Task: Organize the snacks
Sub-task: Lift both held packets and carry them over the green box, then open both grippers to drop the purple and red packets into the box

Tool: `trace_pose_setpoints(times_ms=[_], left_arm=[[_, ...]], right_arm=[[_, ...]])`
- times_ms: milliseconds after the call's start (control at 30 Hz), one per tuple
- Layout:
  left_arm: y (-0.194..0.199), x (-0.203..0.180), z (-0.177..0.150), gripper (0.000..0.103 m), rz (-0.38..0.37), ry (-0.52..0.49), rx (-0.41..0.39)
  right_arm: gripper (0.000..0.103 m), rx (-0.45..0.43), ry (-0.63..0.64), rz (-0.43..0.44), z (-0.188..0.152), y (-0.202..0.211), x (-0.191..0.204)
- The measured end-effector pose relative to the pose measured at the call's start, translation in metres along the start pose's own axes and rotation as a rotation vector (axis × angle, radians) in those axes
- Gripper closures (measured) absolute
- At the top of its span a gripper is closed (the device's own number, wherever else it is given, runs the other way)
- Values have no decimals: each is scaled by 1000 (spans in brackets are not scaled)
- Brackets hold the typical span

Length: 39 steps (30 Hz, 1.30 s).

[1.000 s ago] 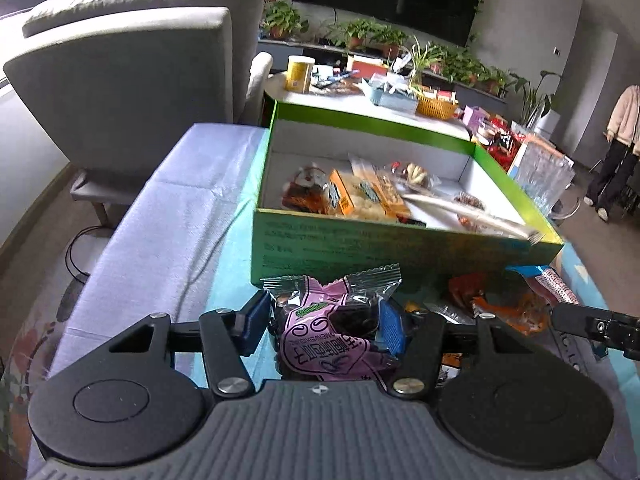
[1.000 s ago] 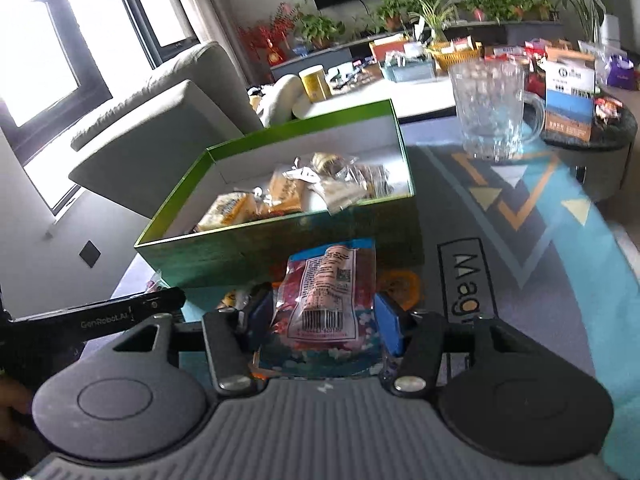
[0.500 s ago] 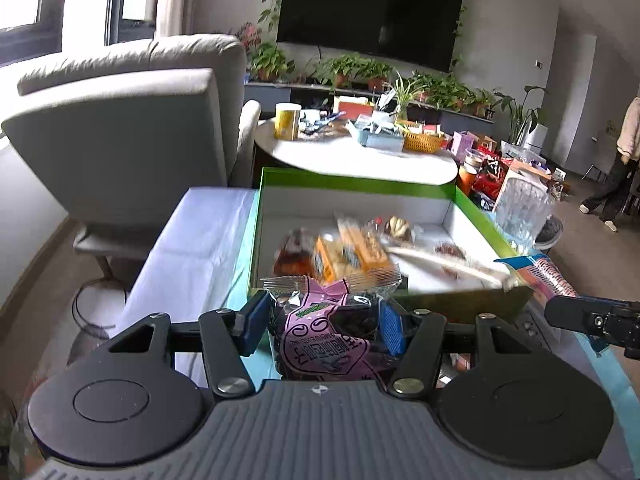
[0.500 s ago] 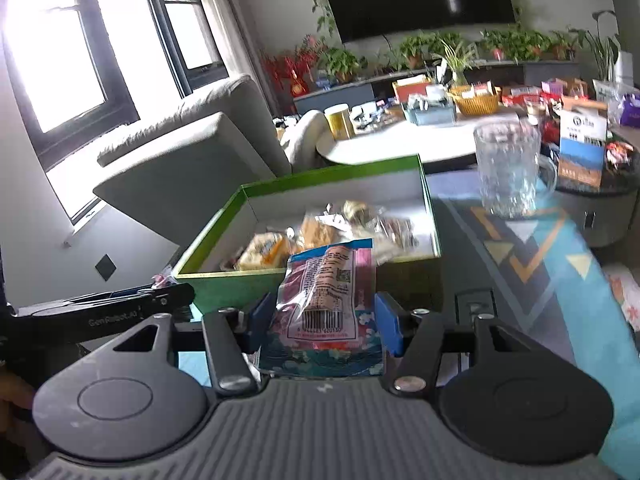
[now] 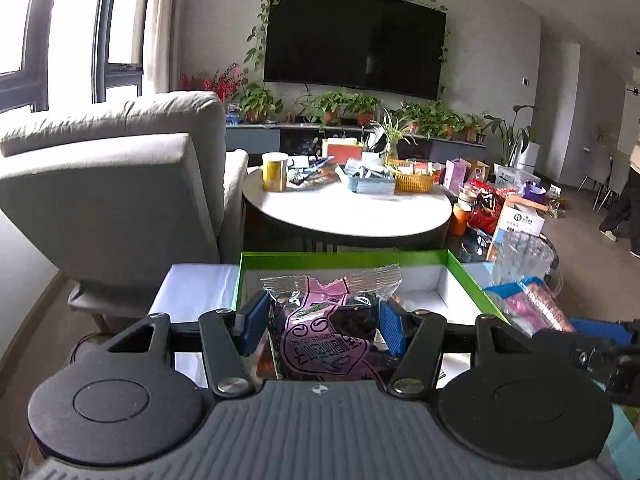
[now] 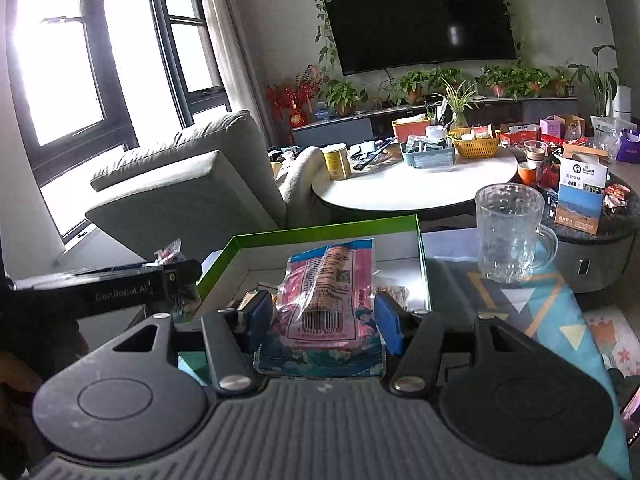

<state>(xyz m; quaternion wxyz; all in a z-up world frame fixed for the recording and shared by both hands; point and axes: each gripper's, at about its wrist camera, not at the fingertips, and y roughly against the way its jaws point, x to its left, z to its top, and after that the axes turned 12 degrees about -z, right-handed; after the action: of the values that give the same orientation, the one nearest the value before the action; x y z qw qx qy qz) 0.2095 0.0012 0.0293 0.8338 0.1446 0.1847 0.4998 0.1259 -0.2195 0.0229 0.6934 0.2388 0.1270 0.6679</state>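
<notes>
1. A living room is sitting behind the green box at twelve o'clock.
2. The left gripper, pinching a pink packet, is rising.
3. The right gripper, pinching a blue packet, has risen too; both packets are probably heading into the box.

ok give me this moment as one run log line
left gripper: shut on pink snack packet | right gripper: shut on pink-and-blue snack packet | green cardboard box: ahead

snack box on desk up front | glass mug right of box | armchair left | round table behind box | TV on back wall
</notes>
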Motion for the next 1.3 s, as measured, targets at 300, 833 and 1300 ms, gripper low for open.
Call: trace_pose_setpoints(times_ms=[300,833,1300], left_arm=[[-20,3,10,49,18,-21,-5],[-65,18,0,48,17,-12,84],[-65,16,-5,38,26,-29,80]], right_arm=[[61,-26,1,-7,10,-15,6],[61,22,-27,-55,11,-56,11],[60,20,15,-103,1,-65,19]])
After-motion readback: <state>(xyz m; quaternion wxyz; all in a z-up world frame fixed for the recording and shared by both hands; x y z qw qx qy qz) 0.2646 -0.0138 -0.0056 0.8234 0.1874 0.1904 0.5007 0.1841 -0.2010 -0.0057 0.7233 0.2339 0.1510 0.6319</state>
